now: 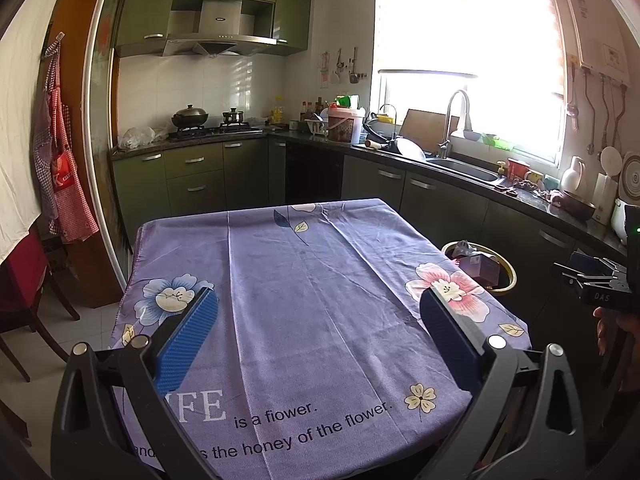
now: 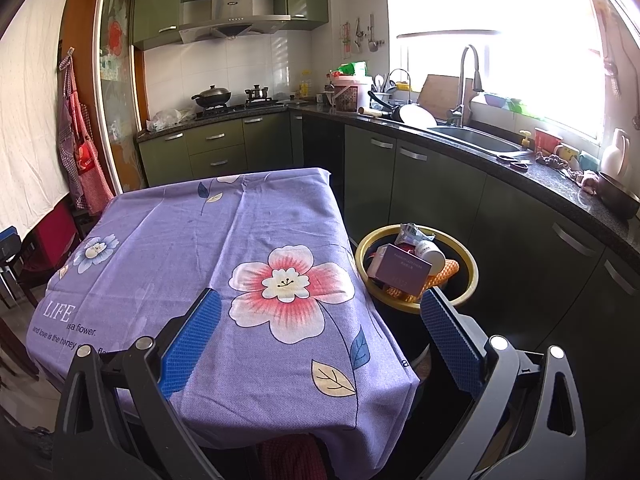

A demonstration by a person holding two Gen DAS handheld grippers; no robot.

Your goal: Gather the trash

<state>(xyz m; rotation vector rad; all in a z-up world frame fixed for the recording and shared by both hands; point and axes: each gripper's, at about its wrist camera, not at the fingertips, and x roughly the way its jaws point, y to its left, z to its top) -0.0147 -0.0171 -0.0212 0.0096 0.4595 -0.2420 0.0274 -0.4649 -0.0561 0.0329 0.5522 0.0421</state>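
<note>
Left hand-held gripper [image 1: 318, 318] and right hand-held gripper [image 2: 320, 322] are held released, nothing gripped, above the cloth-covered surface [image 2: 208, 240]. No trash is seen on the surface; it's piled in the yellow-rimmed bin [image 2: 470, 292] beside it, w/ a purple box [image 2: 398, 272] on top. Risk, prob.: the heaped pile could be knocked out if bumped.

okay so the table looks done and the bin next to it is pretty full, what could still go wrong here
1. The trash bin is heaped: the purple box and white bottle sit at or above its yellow rim, so a nudge could tip them onto the floor.
2. The open right gripper hovers over the table corner beside the bin; swinging it could clip the rim.
3. The tablecloth hangs loose; the open left gripper might snag it.
</note>
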